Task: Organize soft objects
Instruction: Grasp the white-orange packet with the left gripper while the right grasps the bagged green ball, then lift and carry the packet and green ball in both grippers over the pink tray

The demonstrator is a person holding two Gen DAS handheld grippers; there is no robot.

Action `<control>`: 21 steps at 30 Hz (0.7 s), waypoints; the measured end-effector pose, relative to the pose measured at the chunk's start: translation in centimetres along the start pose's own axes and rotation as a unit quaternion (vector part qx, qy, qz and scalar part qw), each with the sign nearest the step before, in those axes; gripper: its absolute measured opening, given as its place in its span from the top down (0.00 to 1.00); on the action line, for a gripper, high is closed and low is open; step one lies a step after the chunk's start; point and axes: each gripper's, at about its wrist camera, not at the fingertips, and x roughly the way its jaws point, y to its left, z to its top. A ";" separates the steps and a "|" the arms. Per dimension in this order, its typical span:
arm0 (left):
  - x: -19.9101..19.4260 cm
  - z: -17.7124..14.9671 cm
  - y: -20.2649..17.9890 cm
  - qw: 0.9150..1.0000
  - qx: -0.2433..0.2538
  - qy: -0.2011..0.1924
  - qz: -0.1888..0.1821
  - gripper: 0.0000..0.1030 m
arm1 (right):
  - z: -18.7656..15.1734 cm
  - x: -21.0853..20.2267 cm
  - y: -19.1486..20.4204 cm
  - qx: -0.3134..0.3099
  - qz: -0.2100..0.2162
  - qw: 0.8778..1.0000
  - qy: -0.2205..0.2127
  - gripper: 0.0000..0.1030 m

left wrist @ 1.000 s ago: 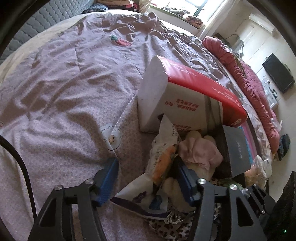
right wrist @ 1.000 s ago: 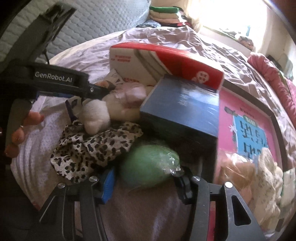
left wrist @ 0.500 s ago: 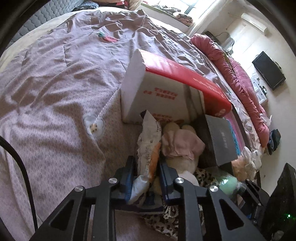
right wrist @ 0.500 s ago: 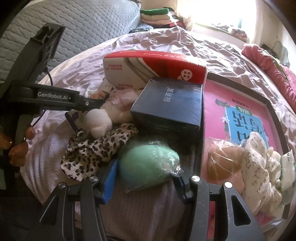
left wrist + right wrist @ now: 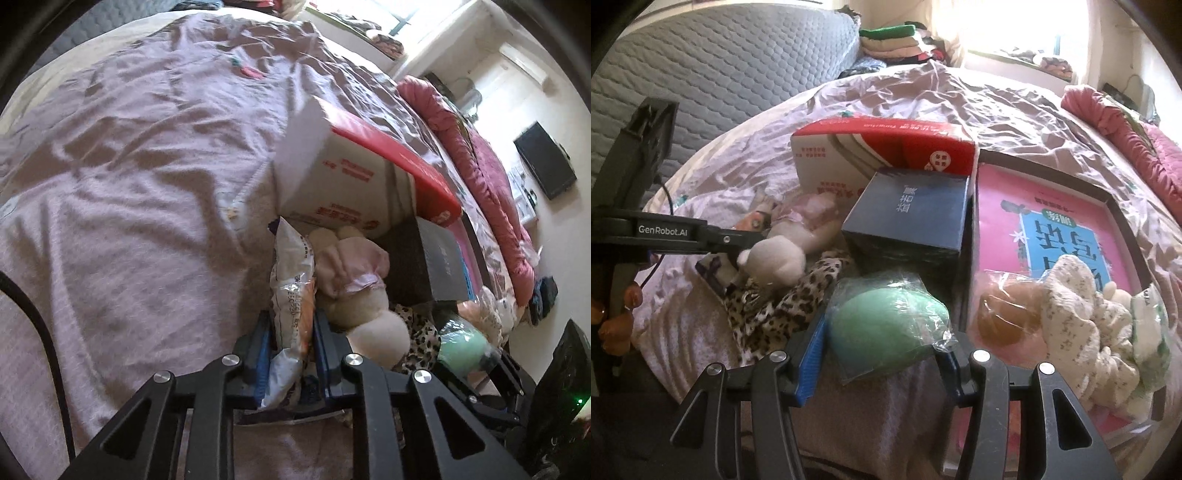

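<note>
Left wrist: left claw [image 5: 291, 345] pinches snack bag [image 5: 292, 280]; right claw [image 5: 881, 352] seemingly spread around green ball [image 5: 886, 321].

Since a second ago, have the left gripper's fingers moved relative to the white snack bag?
Yes. The left gripper has closed inward onto the white snack bag, which stays beside the plush toy and below the red-and-white box.
</note>
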 end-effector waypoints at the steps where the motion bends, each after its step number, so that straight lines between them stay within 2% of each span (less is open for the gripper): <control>1: -0.1 0.1 0.2 1.000 -0.003 -0.003 0.002 0.79 | 0.0 -0.2 0.0 0.001 -0.001 1.000 -0.002 0.46; 11: -2.4 0.0 0.2 0.999 -0.007 -0.030 0.019 0.79 | -0.1 -1.7 0.1 0.005 -0.004 1.000 -0.015 0.46; 21: -5.9 0.0 -2.4 0.997 0.012 -0.069 0.025 0.79 | 0.0 -2.7 0.2 0.009 -0.001 0.999 -0.031 0.46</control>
